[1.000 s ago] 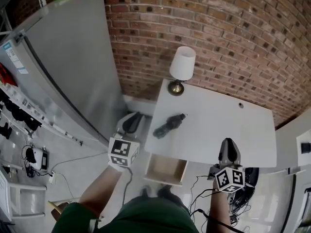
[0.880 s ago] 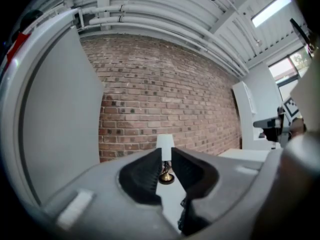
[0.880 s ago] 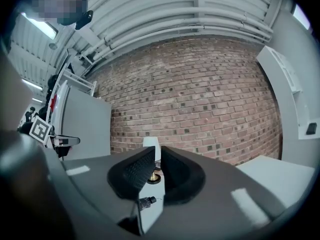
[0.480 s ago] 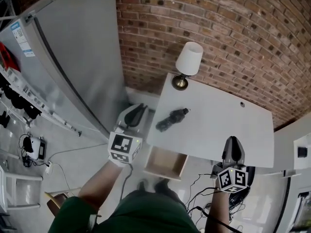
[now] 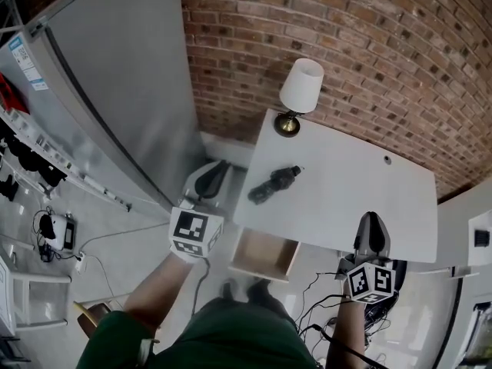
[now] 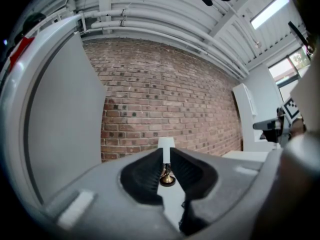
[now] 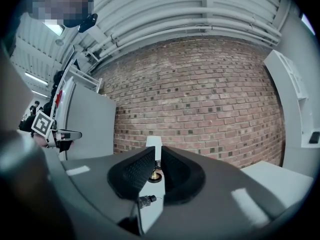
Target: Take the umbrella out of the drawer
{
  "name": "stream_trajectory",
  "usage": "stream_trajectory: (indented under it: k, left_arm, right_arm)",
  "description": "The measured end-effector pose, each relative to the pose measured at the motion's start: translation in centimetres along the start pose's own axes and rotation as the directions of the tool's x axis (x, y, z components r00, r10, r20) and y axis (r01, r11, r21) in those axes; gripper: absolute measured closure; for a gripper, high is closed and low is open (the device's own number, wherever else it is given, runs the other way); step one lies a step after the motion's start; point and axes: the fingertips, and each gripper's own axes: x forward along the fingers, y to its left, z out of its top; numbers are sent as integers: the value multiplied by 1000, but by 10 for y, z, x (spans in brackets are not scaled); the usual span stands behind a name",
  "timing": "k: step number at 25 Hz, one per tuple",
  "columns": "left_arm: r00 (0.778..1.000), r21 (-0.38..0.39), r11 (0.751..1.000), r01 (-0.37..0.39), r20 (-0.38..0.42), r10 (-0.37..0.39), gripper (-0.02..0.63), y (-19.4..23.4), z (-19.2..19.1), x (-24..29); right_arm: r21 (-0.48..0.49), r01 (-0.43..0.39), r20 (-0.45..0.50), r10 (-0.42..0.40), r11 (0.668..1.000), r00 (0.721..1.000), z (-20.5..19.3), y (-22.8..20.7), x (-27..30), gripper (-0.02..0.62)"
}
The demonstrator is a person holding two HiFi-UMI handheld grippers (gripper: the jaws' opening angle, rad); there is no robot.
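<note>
- Folded black umbrella lying on the white table, toward its left edge, near the lamp.
- Below the table's front edge, drawer pulled out; only bare wood showing inside.
- Left claw just drawn closed on nothing, held off the table's left side, apart from the umbrella.
- Right claw clenched and empty, by the table's front right edge.
- Judged as good as done: umbrella out and set down; at most, closing the drawer left.
</note>
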Motion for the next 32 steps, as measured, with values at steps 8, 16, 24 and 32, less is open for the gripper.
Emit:
stream_trajectory:
  k: [8,16,24,32]
  left_arm:
    - [1000,7,1000,-10,-1,10,569,-5,1,6]
    - [1000,2,1000,-14,-1,14,571,-9,2,12]
    - [1000,-1,1000,-11,4,11,572,-14,3,15]
    - [1000,-4,1000,-15,-1,15,575,-12,0,17]
  right_arm:
    - [8,-15,-2,15,1000,1000,-1,-8,7,560]
    - [6,-25,-7,25,1000,1000,-3,-13,10,560]
    - [5,-31,-7,31,1000,999,-2,-16,9,560]
    - [9,-33,-4,33,999,999,-3,-17,12,560]
